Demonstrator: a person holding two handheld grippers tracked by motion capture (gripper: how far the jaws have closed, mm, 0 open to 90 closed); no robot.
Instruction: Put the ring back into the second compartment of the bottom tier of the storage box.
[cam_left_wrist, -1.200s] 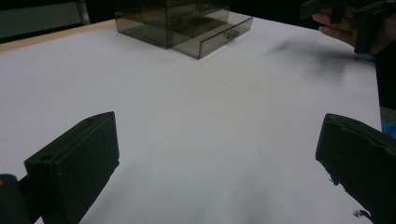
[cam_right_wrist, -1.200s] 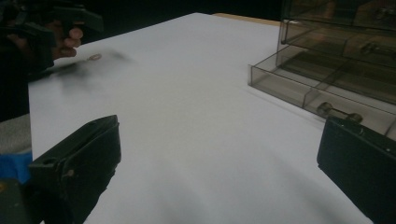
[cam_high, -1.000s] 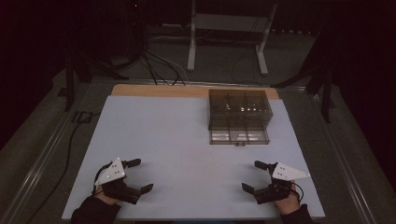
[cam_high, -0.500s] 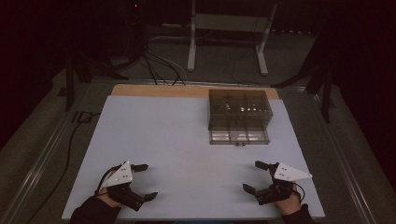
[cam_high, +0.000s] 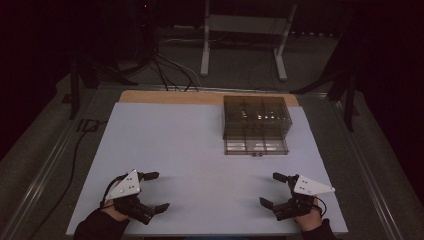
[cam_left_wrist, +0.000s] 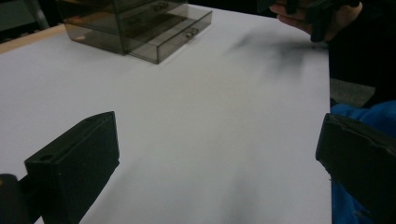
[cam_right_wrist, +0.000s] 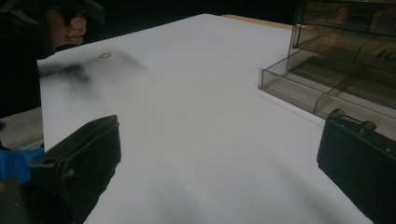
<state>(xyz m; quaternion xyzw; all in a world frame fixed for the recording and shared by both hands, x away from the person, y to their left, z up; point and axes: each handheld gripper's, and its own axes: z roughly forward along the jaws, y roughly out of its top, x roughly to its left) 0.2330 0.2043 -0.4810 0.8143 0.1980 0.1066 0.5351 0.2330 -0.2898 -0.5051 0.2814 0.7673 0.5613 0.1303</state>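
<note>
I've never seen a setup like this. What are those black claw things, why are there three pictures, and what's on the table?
No robot here: a person sits at a white table with a hand-held tool in each hand. The left gripper and the right gripper each have two black jaws, standing wide open and holding nothing.

One picture comes from a fixed camera above, looking down on the table. The other two come from small cameras riding on each gripper, so you see that tool's own jaws rising from the bottom edge.

On the table stands a smoky see-through drawer box, its bottom drawer pulled out. The right gripper view also shows a small ring lying near the other hand.
</note>
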